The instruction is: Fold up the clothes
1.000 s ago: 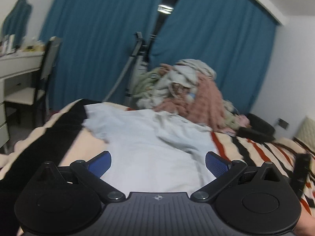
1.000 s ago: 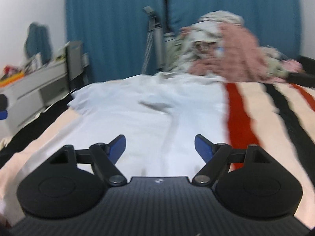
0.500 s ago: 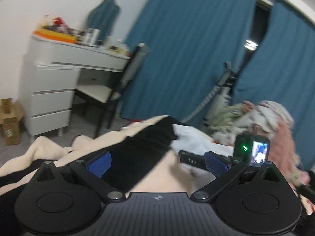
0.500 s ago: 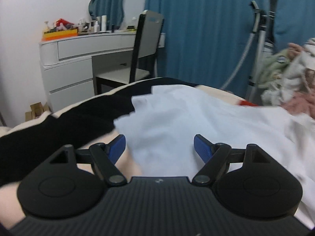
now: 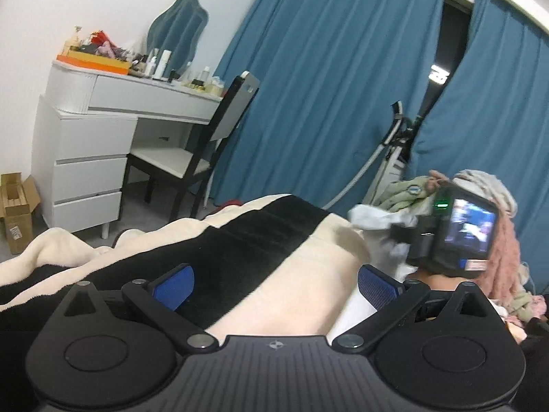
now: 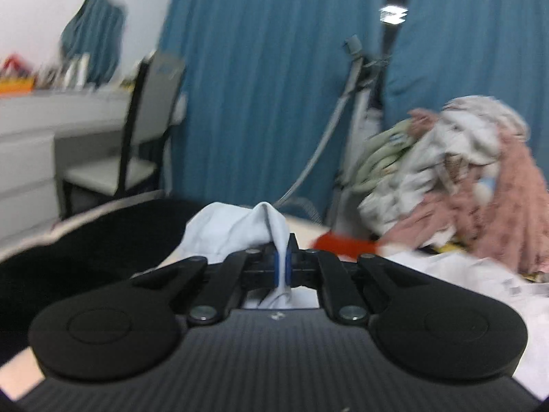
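A pale blue garment [image 6: 236, 230] lies on the striped blanket [image 5: 240, 240] of the bed. My right gripper [image 6: 283, 266] is shut on a bunched fold of this garment, which rises in a peak just beyond the pads. From the left wrist the same garment [image 5: 374, 218] shows at the right, partly hidden behind the right gripper's camera body [image 5: 456, 237]. My left gripper [image 5: 274, 285] hovers open over the black and cream stripes with nothing between its fingers.
A heap of mixed clothes [image 6: 456, 178] is piled at the far right of the bed. A white dresser [image 5: 96, 144] and a dark chair [image 5: 202, 151] stand to the left. Blue curtains [image 5: 326, 86] and a vacuum hose [image 6: 319, 158] are behind.
My right gripper swung left across the garment and closed on its edge, lifting a fold. The left gripper turned left towards the dresser side and stayed open.
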Demonstrator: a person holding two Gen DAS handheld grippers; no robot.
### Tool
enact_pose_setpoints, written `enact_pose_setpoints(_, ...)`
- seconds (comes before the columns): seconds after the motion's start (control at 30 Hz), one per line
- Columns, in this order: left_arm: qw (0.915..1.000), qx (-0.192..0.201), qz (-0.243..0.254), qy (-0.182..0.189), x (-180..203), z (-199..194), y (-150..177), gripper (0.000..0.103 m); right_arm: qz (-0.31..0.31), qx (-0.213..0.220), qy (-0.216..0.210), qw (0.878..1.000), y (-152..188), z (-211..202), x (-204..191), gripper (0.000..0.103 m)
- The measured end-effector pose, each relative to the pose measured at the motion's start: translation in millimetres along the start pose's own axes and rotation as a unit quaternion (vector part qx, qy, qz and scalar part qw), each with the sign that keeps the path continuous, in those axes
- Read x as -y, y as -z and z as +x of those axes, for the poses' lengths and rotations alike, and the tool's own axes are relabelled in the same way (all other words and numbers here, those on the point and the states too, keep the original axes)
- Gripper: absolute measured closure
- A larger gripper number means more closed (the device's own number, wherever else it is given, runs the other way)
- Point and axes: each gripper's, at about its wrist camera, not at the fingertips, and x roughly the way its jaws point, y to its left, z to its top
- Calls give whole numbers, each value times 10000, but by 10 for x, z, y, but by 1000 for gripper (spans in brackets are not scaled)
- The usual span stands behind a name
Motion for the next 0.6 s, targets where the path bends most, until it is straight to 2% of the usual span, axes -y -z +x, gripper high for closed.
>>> enact_pose_setpoints(0.13,9994,-21,224,271,158,-128,79,0,449,296,573,9969,-45,-218,635,97)
enact_pose_setpoints(0.23,9978,-170,436,474,286,-126,160,0,865,361,1114,9893,56,-311,1147,97)
enact_pose_setpoints(0.37,9946,-411,679,674,433,-70,284,0,1582,-48,1753,9717,371,-338,1763,97)
enact_pose_setpoints(0.43,9927,-565,750,760,477,8,343,0,2017,-355,1812,9619,578,-326,2046,95)
enact_pose_setpoints(0.47,9918,-616,795,789,505,37,374,0,2207,-549,1741,9581,675,-307,2151,90)
enact_pose_setpoints(0.5,9909,-662,838,815,532,63,403,0,2327,-692,1685,9553,747,-312,2216,73)
enact_pose_setpoints(0.53,9903,-685,876,833,552,85,424,0,2418,-776,1643,9532,807,-341,2260,62)
enact_pose_setpoints(0.57,9896,-707,914,857,566,106,445,0,2503,-785,1583,9519,846,-400,2286,35)
enact_pose_setpoints(0.6,9889,-721,951,882,587,117,465,0,2579,-711,1505,9517,863,-492,2294,16)
